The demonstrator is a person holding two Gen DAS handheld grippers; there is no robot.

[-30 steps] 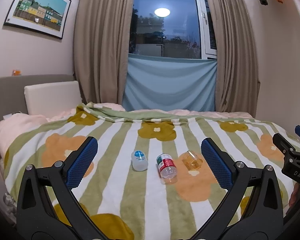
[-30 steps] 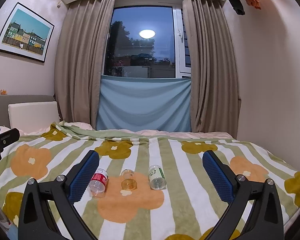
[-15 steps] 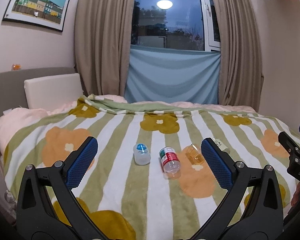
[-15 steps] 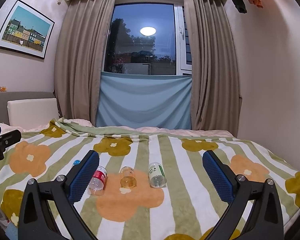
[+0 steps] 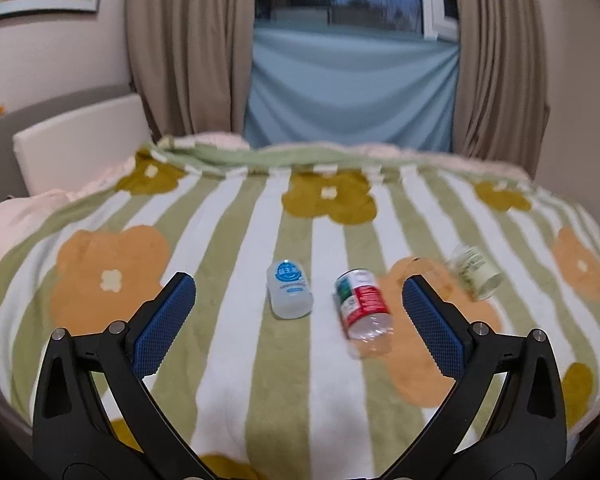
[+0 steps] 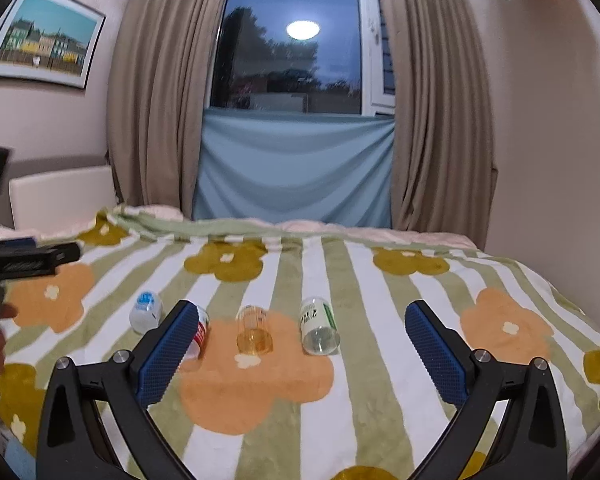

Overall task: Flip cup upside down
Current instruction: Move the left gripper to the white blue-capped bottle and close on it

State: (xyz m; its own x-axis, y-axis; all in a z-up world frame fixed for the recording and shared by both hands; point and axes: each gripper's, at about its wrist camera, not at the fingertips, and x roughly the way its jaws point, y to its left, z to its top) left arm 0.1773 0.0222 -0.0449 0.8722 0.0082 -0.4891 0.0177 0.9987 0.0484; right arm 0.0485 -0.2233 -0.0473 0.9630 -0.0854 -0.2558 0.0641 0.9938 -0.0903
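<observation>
Several small cups lie on their sides in a row on the striped flower blanket. Left to right: a white cup with a blue label, a clear cup with a red and green label, an amber cup, and a clear cup with a green label. My left gripper is open, hovering just short of the blue-label and red-label cups. My right gripper is open too, short of the amber and green-label cups. The right gripper's left finger hides part of the red-label cup.
A white cushion leans on the grey headboard at the left. Curtains and a window with a blue cloth stand behind the bed. A wall runs close along the bed's right side. The left gripper's body shows at the right view's left edge.
The left gripper has tipped downward and moved closer to the cups, which look larger and nearer. The right gripper has crept slightly forward. Both stay open.
</observation>
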